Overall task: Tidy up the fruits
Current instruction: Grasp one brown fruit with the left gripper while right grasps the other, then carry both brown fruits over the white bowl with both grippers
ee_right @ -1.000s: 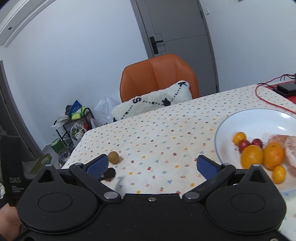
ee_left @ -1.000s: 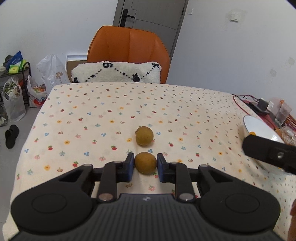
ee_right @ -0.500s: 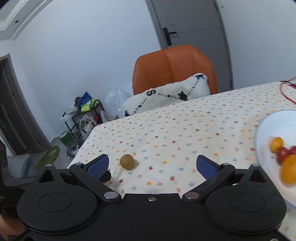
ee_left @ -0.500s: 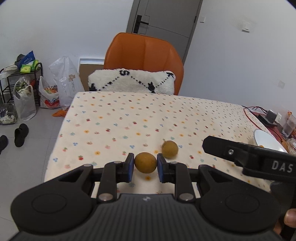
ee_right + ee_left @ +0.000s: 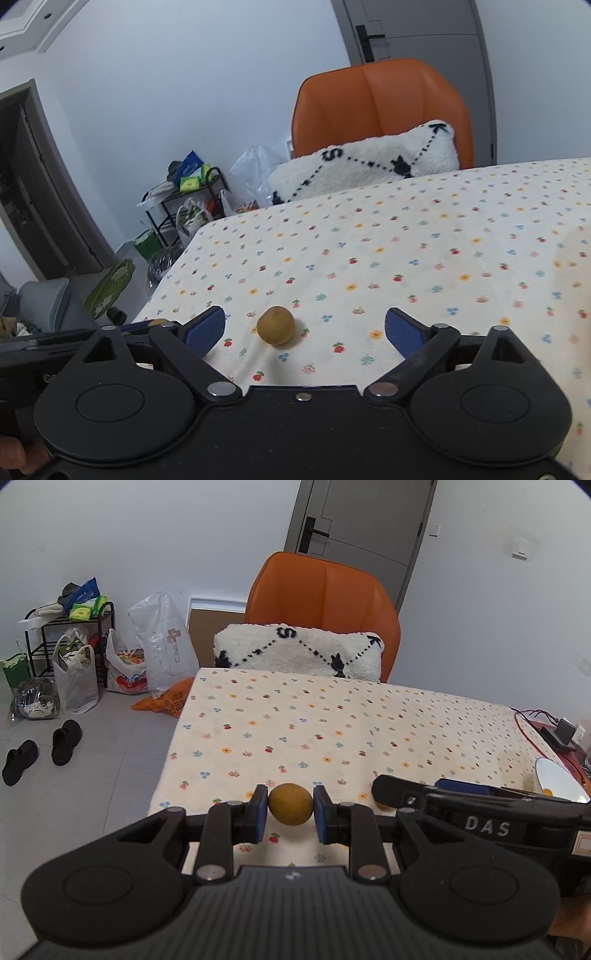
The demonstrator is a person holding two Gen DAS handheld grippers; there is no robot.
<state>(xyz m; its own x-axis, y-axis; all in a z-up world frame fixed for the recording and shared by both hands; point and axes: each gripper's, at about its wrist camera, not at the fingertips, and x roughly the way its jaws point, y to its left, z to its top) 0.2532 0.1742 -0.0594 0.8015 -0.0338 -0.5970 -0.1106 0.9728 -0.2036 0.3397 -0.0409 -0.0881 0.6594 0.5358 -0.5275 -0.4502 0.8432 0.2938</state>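
My left gripper [image 5: 290,809] is shut on a brown kiwi [image 5: 290,804] and holds it above the near left part of the flowered tablecloth [image 5: 332,731]. A second brown kiwi [image 5: 276,325] lies on the cloth in the right wrist view. My right gripper [image 5: 304,328] is open and empty, with the second kiwi between its blue pads, nearer the left one. In the left wrist view the right gripper's dark body [image 5: 480,812] crosses in from the right and hides most of that kiwi. A white plate [image 5: 557,781] shows at the far right edge.
An orange chair [image 5: 325,602] with a white fluffy cushion [image 5: 299,651] stands behind the table. A red cable and a charger [image 5: 561,731] lie at the table's right edge. Bags, a shelf rack [image 5: 70,642] and shoes are on the floor to the left.
My left gripper has lifted its kiwi and drawn back toward the left. My right gripper has swung left from the plate to the second kiwi, which now sits between its open pads.
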